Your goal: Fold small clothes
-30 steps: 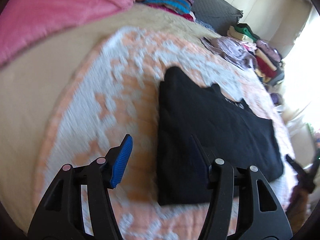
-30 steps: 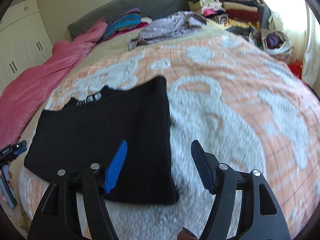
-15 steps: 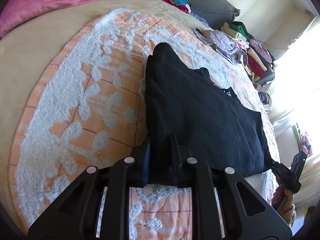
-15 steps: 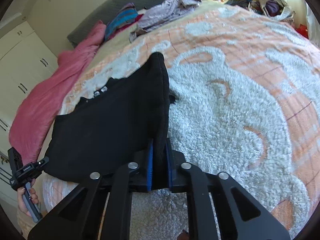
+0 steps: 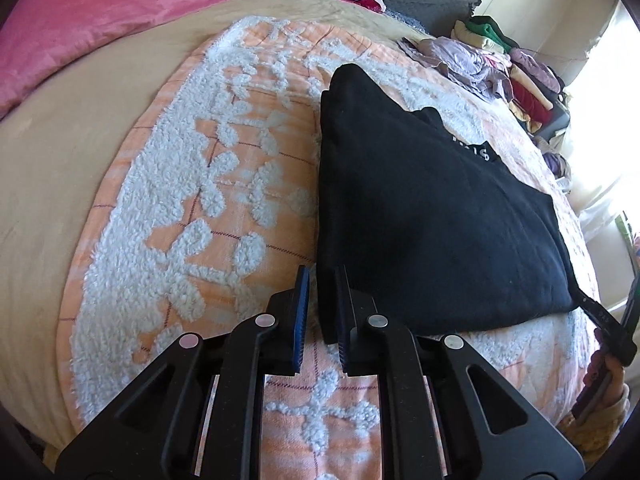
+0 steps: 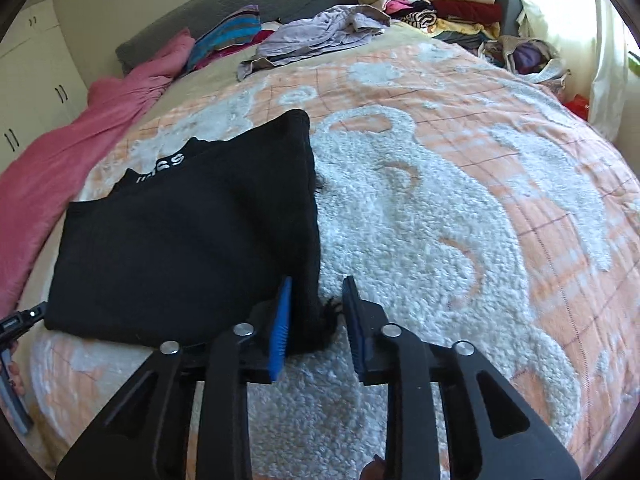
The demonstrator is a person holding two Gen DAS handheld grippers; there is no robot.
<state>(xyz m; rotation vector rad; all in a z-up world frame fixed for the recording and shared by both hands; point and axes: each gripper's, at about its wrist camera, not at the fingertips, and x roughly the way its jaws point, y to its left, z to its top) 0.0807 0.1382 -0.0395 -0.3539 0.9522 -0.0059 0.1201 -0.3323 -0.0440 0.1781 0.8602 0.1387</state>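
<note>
- The bed (image 6: pixel 460 208) wears an orange-and-white fluffy blanket (image 5: pixel 208 200).
- A folded black garment (image 6: pixel 192 240) lies at the blanket's middle.
- Clothes pile (image 6: pixel 440 4) sits at one o'clock.
- Left gripper (image 5: pixel 322 316), at six o'clock, stands slightly parted, the garment's corner between its pads, no visible squeeze.
- Right gripper (image 6: pixel 316 320) is opening around the other corner.
</note>
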